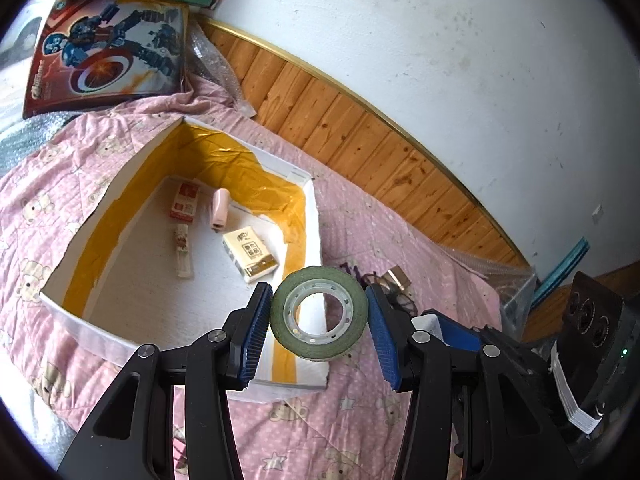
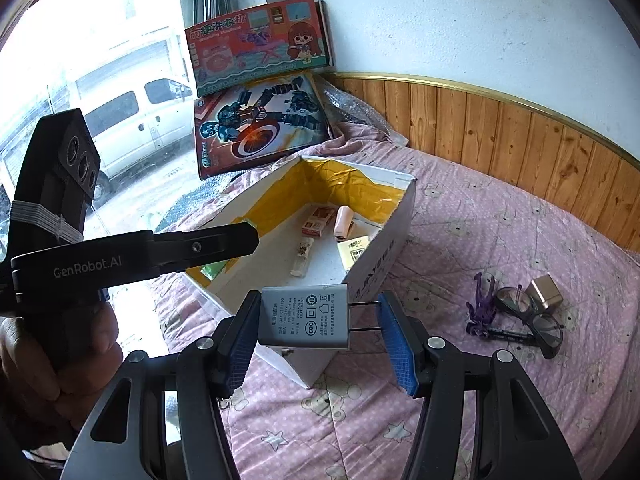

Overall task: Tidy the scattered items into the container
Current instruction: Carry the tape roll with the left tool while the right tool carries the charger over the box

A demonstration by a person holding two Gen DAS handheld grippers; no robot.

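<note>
The left hand-held gripper (image 1: 318, 330) clamps one tape roll (image 1: 319, 314) at lower centre, above the near corner of the box (image 1: 316, 216). The right hand-held gripper (image 2: 320, 340) grips one charger (image 2: 304, 316), prongs against its right pad. Four items lie in the box. On the bed (image 2: 480, 232), at right: one pair of glasses (image 2: 528, 318), one cube (image 2: 545, 294), one purple figure (image 2: 482, 304). Two toy boxes (image 2: 260, 124) stand at upper left.

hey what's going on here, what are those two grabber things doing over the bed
A person is tidying small items into a white box on a pink quilt. The left gripper holds a roll of green tape over the box's near corner; the right gripper holds a grey plug adapter. Glasses and a purple figure still lie outside.
</note>
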